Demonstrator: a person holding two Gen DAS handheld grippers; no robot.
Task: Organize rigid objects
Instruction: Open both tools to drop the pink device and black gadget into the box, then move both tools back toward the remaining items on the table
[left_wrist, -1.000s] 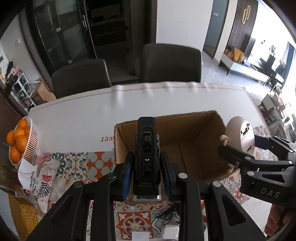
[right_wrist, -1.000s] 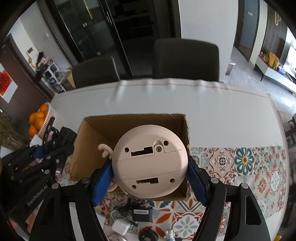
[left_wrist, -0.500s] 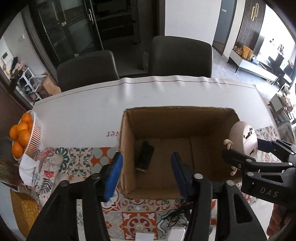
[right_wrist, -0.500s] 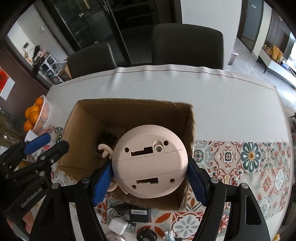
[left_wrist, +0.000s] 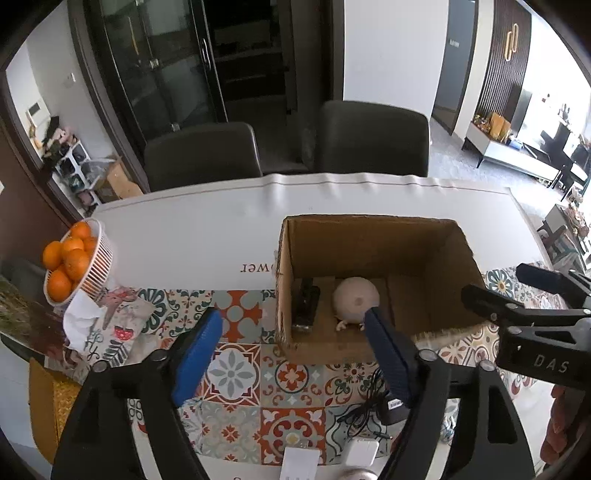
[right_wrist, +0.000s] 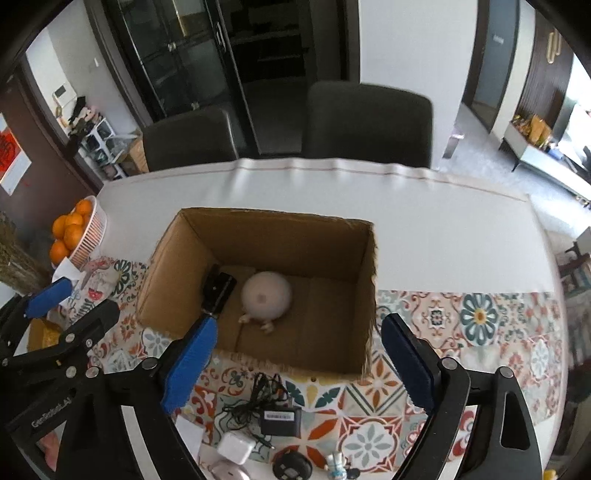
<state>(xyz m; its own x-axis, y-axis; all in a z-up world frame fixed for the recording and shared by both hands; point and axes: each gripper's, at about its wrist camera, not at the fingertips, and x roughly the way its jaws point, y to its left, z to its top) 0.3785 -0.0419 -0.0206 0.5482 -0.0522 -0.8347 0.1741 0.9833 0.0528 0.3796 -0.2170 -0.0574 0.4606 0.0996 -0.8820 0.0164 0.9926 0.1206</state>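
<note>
Both grippers hang over the cardboard box (right_wrist: 258, 236) — left gripper (left_wrist: 295, 354) and right gripper (right_wrist: 299, 358) have just been opening, jaws wide, nothing between them. Inside lie the round pink toy (right_wrist: 266, 295) and a black device (right_wrist: 218, 290), just beside each other.

1. Home dining area: big table (right_wrist: 424, 236) under a pale cover, patterned tile-print cloth (right_wrist: 476, 325) on the near part.
2. Two dark upholstered chairs (left_wrist: 373, 140) pushed in at the far side.
3. Basket of oranges (left_wrist: 70, 262) at the table's left edge.
4. Dark glass-door cabinet (right_wrist: 192, 59) behind the chairs.
5. Living room (left_wrist: 535, 136) opens to the right, with a low sideboard and bright window light.
6. Small shelf of clutter (right_wrist: 99, 136) by the left wall.
</note>
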